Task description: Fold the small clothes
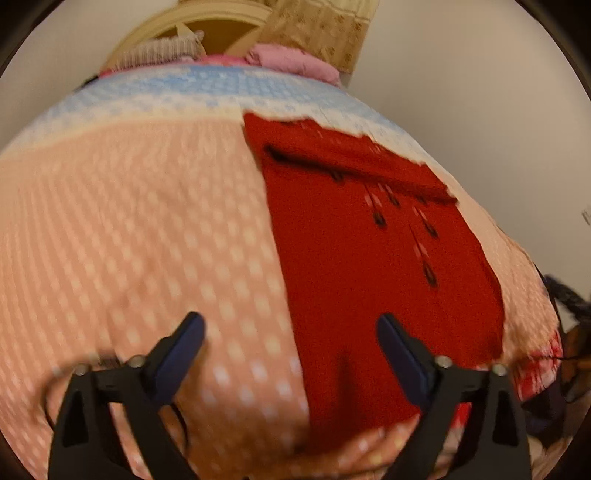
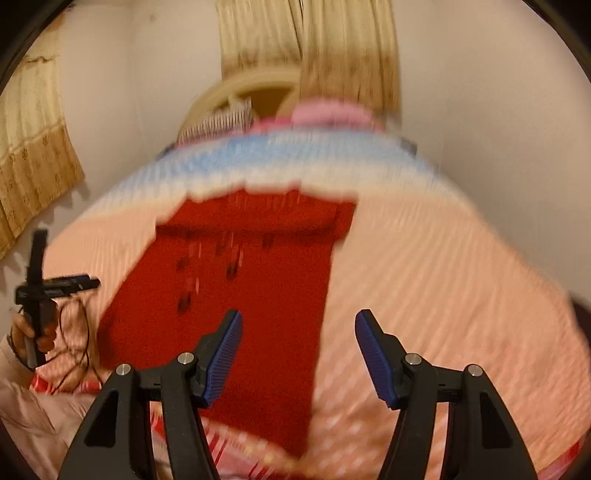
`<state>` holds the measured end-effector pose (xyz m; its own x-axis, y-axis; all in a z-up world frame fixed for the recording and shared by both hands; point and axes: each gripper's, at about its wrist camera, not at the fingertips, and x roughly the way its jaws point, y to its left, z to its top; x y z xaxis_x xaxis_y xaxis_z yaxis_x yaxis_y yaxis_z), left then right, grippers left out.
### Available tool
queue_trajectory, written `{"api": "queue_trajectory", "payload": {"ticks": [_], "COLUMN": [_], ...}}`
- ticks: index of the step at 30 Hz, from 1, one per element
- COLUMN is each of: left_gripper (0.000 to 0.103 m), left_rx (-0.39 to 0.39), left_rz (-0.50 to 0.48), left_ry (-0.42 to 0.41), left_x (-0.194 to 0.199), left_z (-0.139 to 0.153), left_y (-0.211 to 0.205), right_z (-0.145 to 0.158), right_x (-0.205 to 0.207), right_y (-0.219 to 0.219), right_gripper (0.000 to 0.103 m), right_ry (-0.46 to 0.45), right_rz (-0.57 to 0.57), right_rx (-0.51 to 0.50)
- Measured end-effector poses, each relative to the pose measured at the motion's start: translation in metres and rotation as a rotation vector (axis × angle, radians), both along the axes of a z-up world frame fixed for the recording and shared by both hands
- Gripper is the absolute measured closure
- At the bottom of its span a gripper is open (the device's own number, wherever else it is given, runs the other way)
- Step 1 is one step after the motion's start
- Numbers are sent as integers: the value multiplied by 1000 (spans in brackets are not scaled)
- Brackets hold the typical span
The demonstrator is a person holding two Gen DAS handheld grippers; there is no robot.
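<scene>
A red garment with dark and white marks lies flat on a pink dotted bedspread, folded lengthwise into a long strip. It also shows in the right wrist view. My left gripper is open and empty, hovering over the garment's near left edge. My right gripper is open and empty, above the garment's near right edge. In the right wrist view the left gripper appears at the far left, held in a hand. Both views are blurred.
The bedspread has a blue and white band at its far end. Pink and striped folded cloths lie beyond it by a cream headboard. Curtains hang on the left wall. A dark cable trails near the hand.
</scene>
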<state>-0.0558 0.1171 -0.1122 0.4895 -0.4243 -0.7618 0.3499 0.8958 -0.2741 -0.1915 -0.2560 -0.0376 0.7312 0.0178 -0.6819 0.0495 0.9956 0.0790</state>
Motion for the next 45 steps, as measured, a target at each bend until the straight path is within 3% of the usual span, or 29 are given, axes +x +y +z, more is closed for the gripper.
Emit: {"api": "queue_trajectory", "payload": {"ticks": [3, 8, 15, 24, 26, 27, 28, 29, 30, 33, 39, 45], "left_gripper": [12, 18, 24, 24, 35, 46, 59, 66, 78, 86, 88, 88], "left_rx": [7, -52, -87, -121, -109, -110, -116, -122, -124, -116, -165, -222], "left_rz": [-42, -150, -176, -189, -187, -183, -176, -169, -165, -178, -215, -146], "left_ry": [28, 74, 144, 221, 222, 223, 226, 231, 239, 245, 154, 71], "left_x": [-19, -48, -50, -43, -42, -41, -40, -38, -36, -33, -14, 47], "left_z": [-12, -22, -40, -56, -58, -58, -59, -59, -59, -52, -9, 33], "left_y": [-7, -24, -27, -33, -36, -36, -34, -32, -31, -29, -30, -22], "right_z": [-46, -82, -102, -127, -135, -139, -141, -142, -142, -133, -77, -42], "right_x": [2, -5, -15, -1, 4, 5, 6, 7, 7, 6, 17, 70], "right_y": [9, 10, -3, -2, -2, -4, -4, -4, -6, -10, -8, -24], "right_gripper": [39, 40, 43, 45, 45, 54, 78, 92, 97, 97, 97, 97], "right_ry": [136, 242, 307, 352, 374, 379, 382, 387, 387, 362, 217, 91], "right_rz": [18, 5, -29, -16, -19, -24, -24, -20, -16, 2, 80, 45], "right_rx": [28, 63, 157, 254, 263, 273, 282, 294, 316, 352, 464, 457]}}
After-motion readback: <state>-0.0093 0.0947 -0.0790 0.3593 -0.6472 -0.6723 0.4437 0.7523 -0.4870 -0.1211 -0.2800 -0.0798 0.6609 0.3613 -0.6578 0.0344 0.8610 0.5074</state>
